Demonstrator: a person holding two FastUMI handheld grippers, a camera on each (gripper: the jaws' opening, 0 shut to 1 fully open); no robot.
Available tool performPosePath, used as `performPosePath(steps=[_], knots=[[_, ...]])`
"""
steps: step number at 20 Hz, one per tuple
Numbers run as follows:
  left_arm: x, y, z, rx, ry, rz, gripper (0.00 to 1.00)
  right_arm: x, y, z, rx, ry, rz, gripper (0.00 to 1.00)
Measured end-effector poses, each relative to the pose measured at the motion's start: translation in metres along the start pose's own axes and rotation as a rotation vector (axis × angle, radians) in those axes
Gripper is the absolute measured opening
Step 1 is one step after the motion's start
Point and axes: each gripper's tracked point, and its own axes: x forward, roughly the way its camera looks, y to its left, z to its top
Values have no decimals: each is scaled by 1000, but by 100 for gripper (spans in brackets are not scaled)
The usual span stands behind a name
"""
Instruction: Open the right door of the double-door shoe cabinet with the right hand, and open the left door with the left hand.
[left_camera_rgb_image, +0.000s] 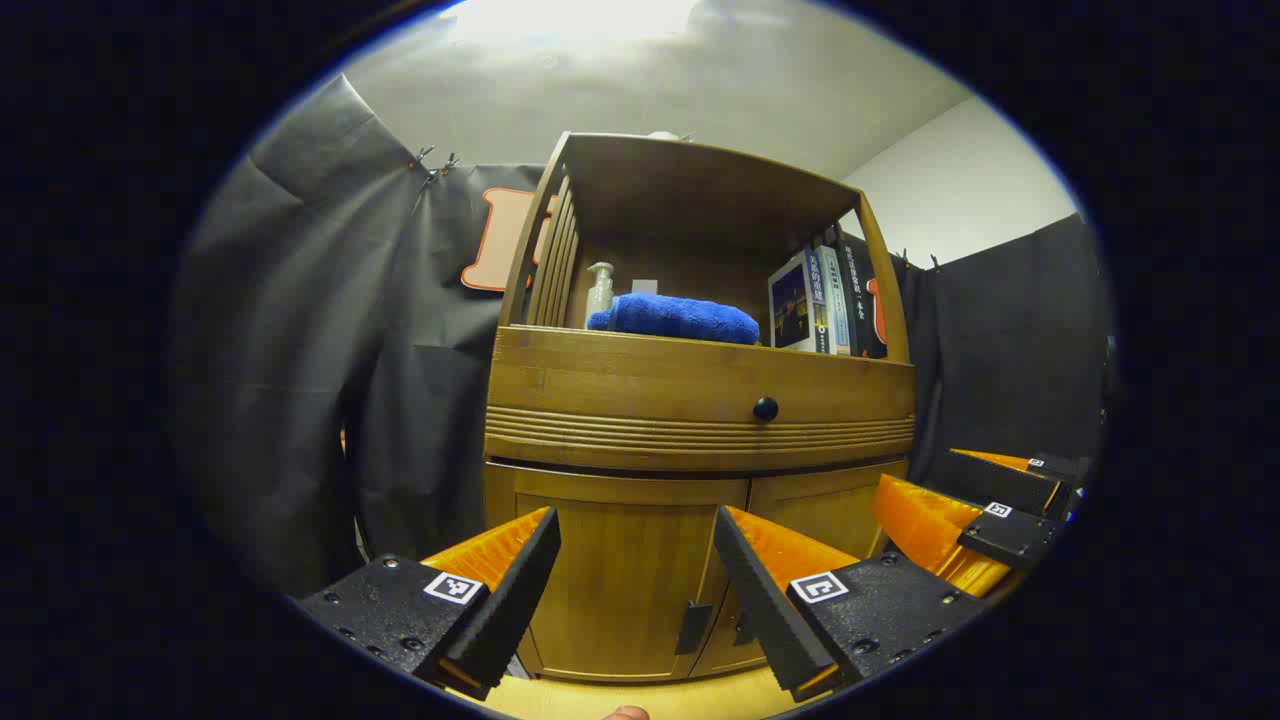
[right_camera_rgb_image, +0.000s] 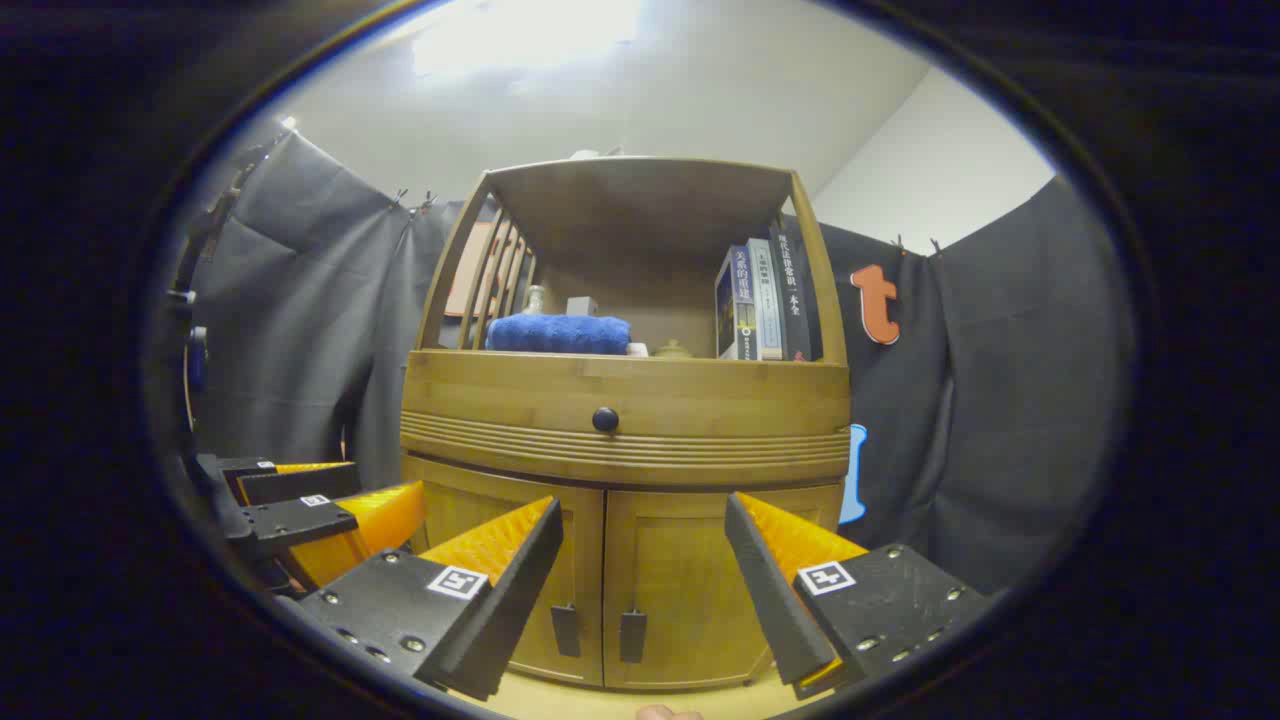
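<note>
Wooden and warm-toned, the shoe cabinet (left_camera_rgb_image: 690, 400) stands ahead in the left gripper view, its left door (left_camera_rgb_image: 620, 580) and right door (left_camera_rgb_image: 800, 560) both closed, each with a small dark handle (left_camera_rgb_image: 692, 627) near the middle seam. The left gripper (left_camera_rgb_image: 635, 585) hangs in front of the left door with its fingers spread wide and nothing between them. Above the doors sits a drawer with a round knob (left_camera_rgb_image: 765, 408), and the open shelf holds a blue towel (left_camera_rgb_image: 675, 318), a pump bottle (left_camera_rgb_image: 599, 292) and some books (left_camera_rgb_image: 820, 300). The right gripper (left_camera_rgb_image: 975, 520) shows at the right edge (its opening cannot be judged from here).

In the right gripper view the right gripper (right_camera_rgb_image: 645, 590) faces the door seam, fingers wide apart and empty. The doors (right_camera_rgb_image: 600, 590) are shut, and the left gripper (right_camera_rgb_image: 300, 510) appears low at the left.
</note>
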Motion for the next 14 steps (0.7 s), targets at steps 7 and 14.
performPosePath(steps=[7, 14], knots=[[-1, 11, -4, 28, 13, 50, 96, -2, 3, -18, 18, 47, 8, 96], [0, 9, -6, 18, 18, 68, 96, -1, 1, -15, 44, 44, 14, 96]])
